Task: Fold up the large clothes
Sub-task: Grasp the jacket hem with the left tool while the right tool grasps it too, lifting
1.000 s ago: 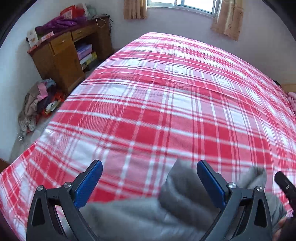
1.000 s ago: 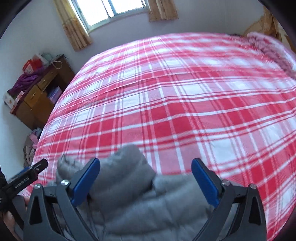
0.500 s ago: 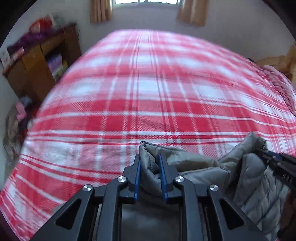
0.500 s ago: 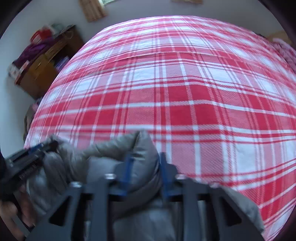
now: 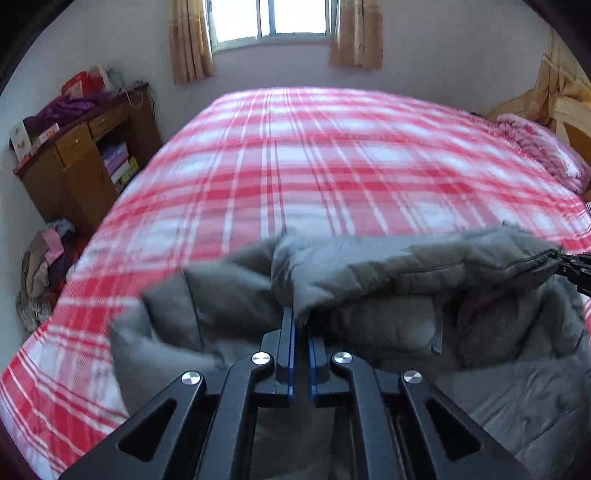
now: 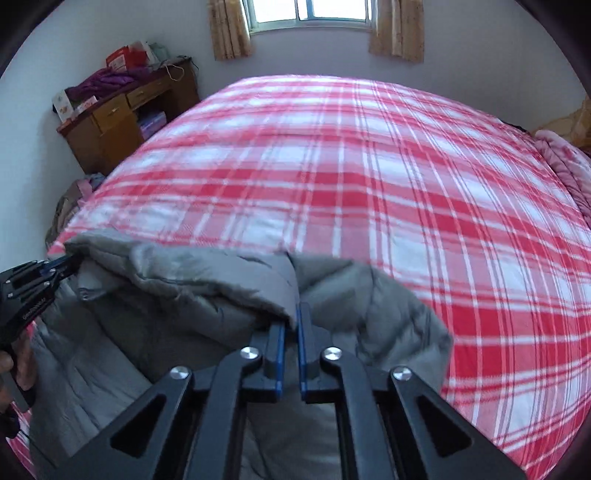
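Grey padded fabric fills the near end of the bed: a puffy quilted jacket (image 5: pixel 388 295) lies bunched on the red-and-white plaid bedspread (image 5: pixel 332 166), its upper edge lifted off the covers and strung between two tools. Left claw (image 5: pixel 301 325) has its blue-lined fingers pressed together on a fold of that edge, pinching the cloth between them. Right claw (image 6: pixel 290 325) is likewise clamped on the jacket's edge, with a thick roll of grey fabric draped over the tips. From the right wrist view the left claw appears again at the far left of the frame, gripping the other end of the same raised edge, a hand (image 6: pixel 14 373) wrapped around its handle. The rest of the jacket sags below the held edge in soft heaps on the bed. Off to the left stands a wooden desk (image 5: pixel 85 162) piled with purple cloth and boxes, with a heap of clothes (image 5: pixel 44 266) on the floor beside it. A curtained window (image 5: pixel 273 18) sits in the far wall, and a pink blanket (image 5: pixel 539 151) lies at the bed's right side.
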`<state>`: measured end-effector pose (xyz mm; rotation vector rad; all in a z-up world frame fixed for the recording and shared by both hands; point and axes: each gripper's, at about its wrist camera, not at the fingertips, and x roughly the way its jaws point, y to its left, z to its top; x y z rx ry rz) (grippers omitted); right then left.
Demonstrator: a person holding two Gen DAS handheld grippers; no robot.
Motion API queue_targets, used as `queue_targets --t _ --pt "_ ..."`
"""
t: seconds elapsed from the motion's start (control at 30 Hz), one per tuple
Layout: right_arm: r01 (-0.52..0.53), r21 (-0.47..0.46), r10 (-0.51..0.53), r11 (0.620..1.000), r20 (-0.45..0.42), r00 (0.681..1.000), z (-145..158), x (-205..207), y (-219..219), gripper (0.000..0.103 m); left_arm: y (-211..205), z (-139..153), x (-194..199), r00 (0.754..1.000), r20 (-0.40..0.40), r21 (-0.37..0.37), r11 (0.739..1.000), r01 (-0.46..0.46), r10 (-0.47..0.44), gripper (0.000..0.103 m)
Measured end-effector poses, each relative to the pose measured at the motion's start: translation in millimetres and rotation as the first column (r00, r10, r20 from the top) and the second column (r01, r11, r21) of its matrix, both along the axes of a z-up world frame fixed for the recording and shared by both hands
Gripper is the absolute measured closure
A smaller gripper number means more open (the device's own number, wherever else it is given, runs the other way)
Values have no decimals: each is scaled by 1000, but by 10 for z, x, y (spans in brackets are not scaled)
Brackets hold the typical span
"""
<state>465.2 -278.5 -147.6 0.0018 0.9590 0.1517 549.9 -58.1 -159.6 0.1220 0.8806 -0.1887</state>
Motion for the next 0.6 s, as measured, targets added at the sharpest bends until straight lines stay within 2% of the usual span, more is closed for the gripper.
queue_targets --t 0.13,0.2,0.3,0.4,0.47,0.5,0.53,0.57,0.6 --pt "33 -7 -34 999 -31 999 -291 4 -94 97 -69 -211 5 1000 -27 48 999 -4 5 99" --pt "35 -43 -36 998 -28 999 -402 28 -84 98 -91 -263 3 1000 -17 74 997 -1 2 99" --pt "40 -71 -42 997 -27 999 -466 39 -71 98 -76 -206 -42 1000 1 87 996 -5 5 98" --pt "36 -78 -37 996 -12 999 -407 -16 -75 97 -21 -39 -144 1000 9 98 995 -10 10 96" --pt "37 -63 -38 997 -4 999 -358 -70 -117 94 27 95 -237 999 35 116 993 -21 17 80" --pt "39 -56 -39 998 5 999 -322 -98 -147 90 59 178 -296 998 56 129 991 -28 21 53" --pt "42 -49 -42 998 13 999 -269 -140 -188 77 90 248 -344 997 78 139 990 -37 27 23" --pt "45 -48 -44 998 14 999 -235 -177 -212 60 137 327 -387 993 109 147 988 -55 39 13" --pt "44 -45 -43 998 15 999 -205 -212 -227 55 198 447 -461 986 160 143 987 -68 45 10"
